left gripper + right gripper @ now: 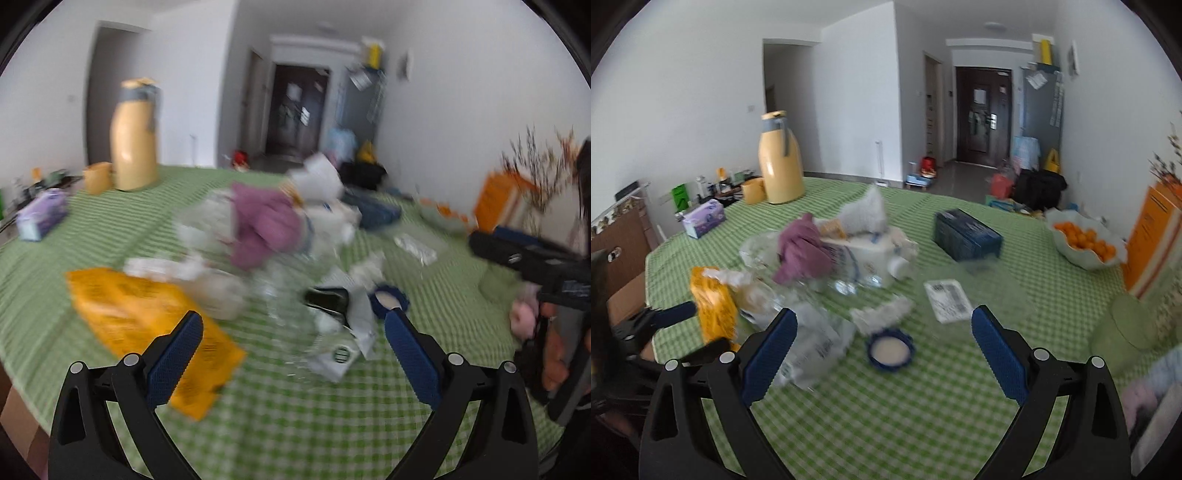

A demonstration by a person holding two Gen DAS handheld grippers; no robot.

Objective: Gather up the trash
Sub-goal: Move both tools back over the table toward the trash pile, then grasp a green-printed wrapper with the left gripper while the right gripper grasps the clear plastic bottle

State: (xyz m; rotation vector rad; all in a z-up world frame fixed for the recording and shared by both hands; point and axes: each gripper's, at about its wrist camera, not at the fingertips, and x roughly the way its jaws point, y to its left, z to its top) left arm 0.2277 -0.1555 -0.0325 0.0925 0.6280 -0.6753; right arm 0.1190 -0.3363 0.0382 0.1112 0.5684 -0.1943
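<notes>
Trash lies in a pile on the green checked tablecloth (pixel 923 406): a yellow bag (pixel 147 325) (pixel 713 310), a purple wrapper (pixel 266 225) (pixel 801 251), clear plastic bags (pixel 812 343), a white carton (pixel 864 258), a blue lid (pixel 389 299) (pixel 890 349) and a white labelled packet (pixel 947 301). My left gripper (pixel 293 328) is open above the near edge of the pile, the yellow bag by its left finger. My right gripper (pixel 884 328) is open above the blue lid. Both are empty. The left view is blurred.
A yellow thermos (pixel 779 166) and a yellow cup (pixel 753 190) stand at the table's far left, with a purple tissue box (pixel 703 218). A dark blue box (pixel 966 234), a bowl of oranges (pixel 1086 242) and an orange carton (pixel 1152 240) are to the right.
</notes>
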